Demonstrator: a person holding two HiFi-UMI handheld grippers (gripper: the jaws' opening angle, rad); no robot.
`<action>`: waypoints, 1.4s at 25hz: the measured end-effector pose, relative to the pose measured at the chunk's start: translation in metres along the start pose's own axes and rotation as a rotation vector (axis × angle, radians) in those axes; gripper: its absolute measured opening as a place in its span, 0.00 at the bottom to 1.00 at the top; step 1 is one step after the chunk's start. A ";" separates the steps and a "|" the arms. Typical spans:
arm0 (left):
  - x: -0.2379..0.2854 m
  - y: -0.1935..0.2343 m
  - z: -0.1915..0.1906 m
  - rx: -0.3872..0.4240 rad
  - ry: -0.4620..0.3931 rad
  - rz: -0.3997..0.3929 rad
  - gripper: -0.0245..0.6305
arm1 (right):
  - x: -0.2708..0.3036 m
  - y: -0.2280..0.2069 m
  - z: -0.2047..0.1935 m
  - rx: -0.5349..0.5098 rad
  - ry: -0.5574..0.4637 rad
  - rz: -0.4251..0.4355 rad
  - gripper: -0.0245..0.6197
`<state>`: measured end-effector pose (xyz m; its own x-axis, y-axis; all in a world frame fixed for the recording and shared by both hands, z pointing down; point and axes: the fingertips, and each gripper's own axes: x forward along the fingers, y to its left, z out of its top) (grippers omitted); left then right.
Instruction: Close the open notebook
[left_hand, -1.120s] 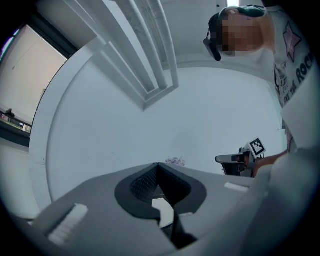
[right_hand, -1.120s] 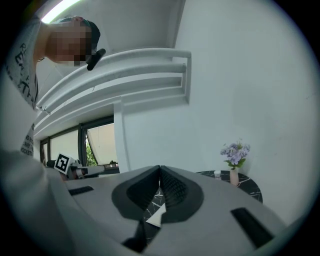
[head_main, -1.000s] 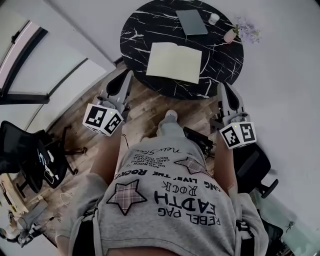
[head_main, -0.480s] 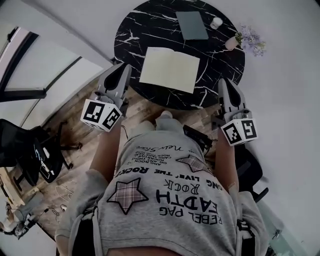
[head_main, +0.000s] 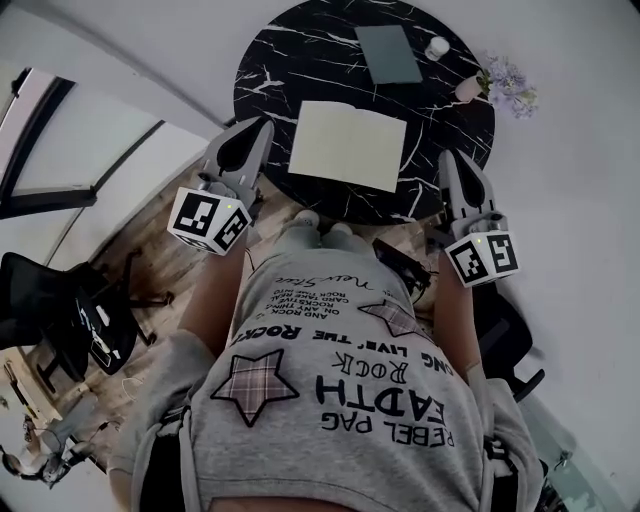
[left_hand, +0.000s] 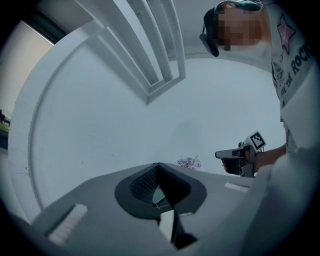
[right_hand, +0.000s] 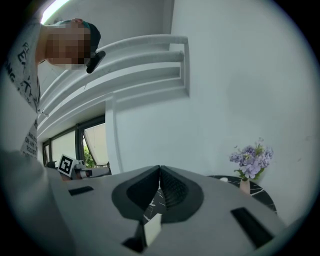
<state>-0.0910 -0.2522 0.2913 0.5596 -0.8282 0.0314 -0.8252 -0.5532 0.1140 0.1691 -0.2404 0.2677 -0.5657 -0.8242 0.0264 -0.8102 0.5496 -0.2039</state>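
We are risking a shove: with the fingers of the left gripper (head_main: 262, 128) and right gripper (head_main: 449, 160) clenched on nothing, a push may slide the notebook (head_main: 348, 145) across the table (head_main: 262, 60) instead of folding it. The notebook is lying open on the table between both grippers, touching neither.

The round desk (head_main: 270, 60) looked like polished black stone veined in white. At its middle, the open notebook (head_main: 348, 145) showed pale, matt paper pages. The closed book (head_main: 389, 53) near the far edge had a dull grey-green cover. The left tool (head_main: 262, 125) and right tool (head_main: 448, 157) were matt grey plastic with ribbed dark pads (left_hand: 145, 184). The floor (head_main: 160, 270) was grained wood planking, and the shirt (head_main: 330, 380) was soft grey printed cloth.
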 end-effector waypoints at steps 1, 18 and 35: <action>0.002 0.002 0.003 0.009 -0.003 -0.012 0.05 | 0.003 0.001 0.002 0.003 -0.007 -0.004 0.06; 0.025 0.018 -0.014 -0.006 0.003 -0.039 0.05 | 0.019 -0.025 0.005 -0.039 -0.008 -0.059 0.06; 0.029 0.031 -0.080 -0.031 0.115 0.062 0.05 | 0.027 -0.021 -0.023 -0.003 0.046 -0.035 0.06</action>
<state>-0.0944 -0.2860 0.3747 0.5144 -0.8438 0.1528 -0.8565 -0.4969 0.1394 0.1677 -0.2713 0.2950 -0.5435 -0.8358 0.0784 -0.8300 0.5211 -0.1988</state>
